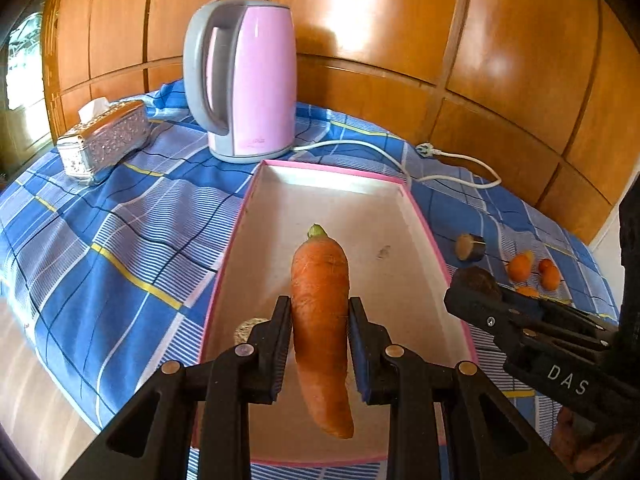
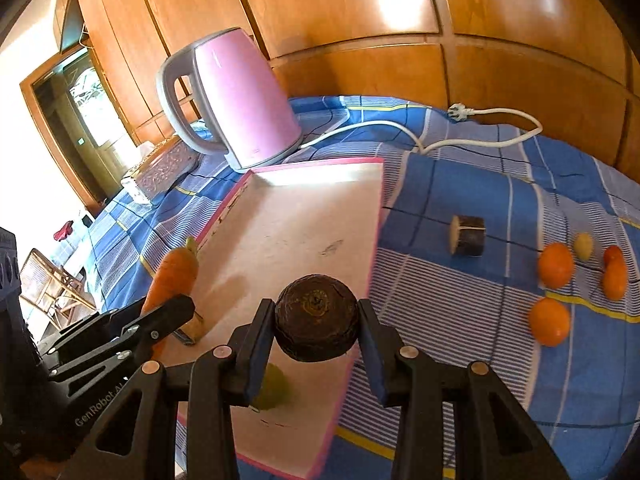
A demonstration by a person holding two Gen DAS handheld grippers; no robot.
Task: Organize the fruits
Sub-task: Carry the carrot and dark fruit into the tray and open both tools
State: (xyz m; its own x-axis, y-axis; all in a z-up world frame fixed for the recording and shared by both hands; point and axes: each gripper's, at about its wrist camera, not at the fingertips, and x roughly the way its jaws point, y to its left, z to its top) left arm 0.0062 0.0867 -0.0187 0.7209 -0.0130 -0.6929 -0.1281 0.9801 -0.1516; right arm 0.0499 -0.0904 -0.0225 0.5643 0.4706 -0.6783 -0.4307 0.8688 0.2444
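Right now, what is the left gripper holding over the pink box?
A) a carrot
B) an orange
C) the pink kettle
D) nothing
A: the left gripper has its fingers shut on the sides of a long orange carrot, held above the pink-rimmed box.

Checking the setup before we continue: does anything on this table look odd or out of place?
Yes. The pink kettle's white cord trails loose over the cloth, its plug lying unplugged. A dark cut stub lies on its side beside the tray.

Carrot (image 1: 320, 312) held above tray (image 1: 400, 208), beet (image 2: 316, 324) too
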